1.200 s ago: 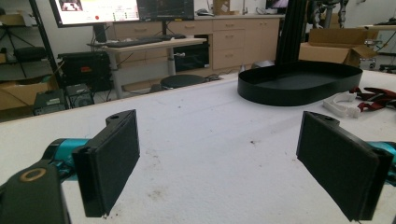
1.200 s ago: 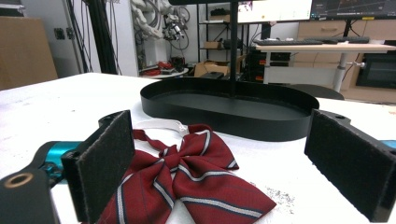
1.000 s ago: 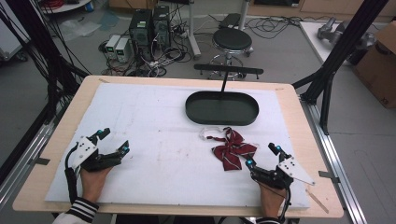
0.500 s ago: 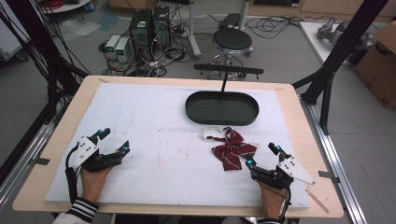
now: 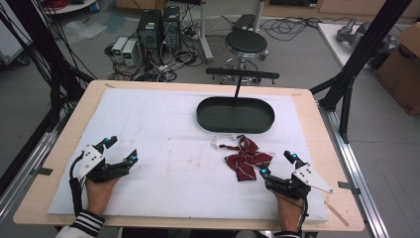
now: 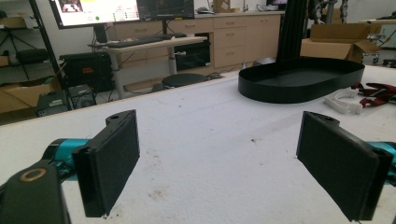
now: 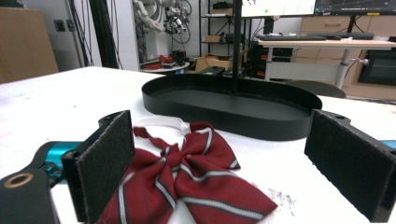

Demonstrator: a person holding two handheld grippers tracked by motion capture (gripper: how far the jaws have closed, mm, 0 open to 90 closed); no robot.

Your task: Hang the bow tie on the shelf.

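1. Work surface: a wooden table (image 5: pixel 317 106) carries a white mat (image 5: pixel 163 129) over most of its top. The mat shows faint dark specks and scuffs near its middle.

2. Left gripper (image 5: pixel 121 150): rests on the mat at the near left, held by the person's left hand (image 5: pixel 99 191), which wears a striped cuff. Its jaws stand wide apart with nothing between them; the left gripper view shows bare mat in the gap between the two black pads (image 6: pixel 109 161).

3. Right gripper (image 5: pixel 277 164): rests on the mat at the near right, held by the person's right hand (image 5: pixel 288 210). Its jaws are likewise spread wide and grip nothing.

4. Bow tie (image 5: pixel 246 159): dark red with thin pale stripes, lying flat on the mat right of centre, just beyond and left of the right gripper. In the right gripper view the bow tie (image 7: pixel 187 179) lies just ahead of the jaws, and its near left part is hidden behind the left pad. Whether it touches that pad cannot be determined.

5. White neck strap (image 5: pixel 221 141): curls from the bow tie's far left side toward the tray.

6. Black oval tray (image 5: pixel 235 115): sits at the far centre of the mat, just beyond the bow tie and apart from it. A black T-shaped stand (image 5: pixel 241 75) rises from its far side.

7. Floor beyond the table: a round stool (image 5: pixel 246 43), computer towers (image 5: pixel 159 27) and loose cables.
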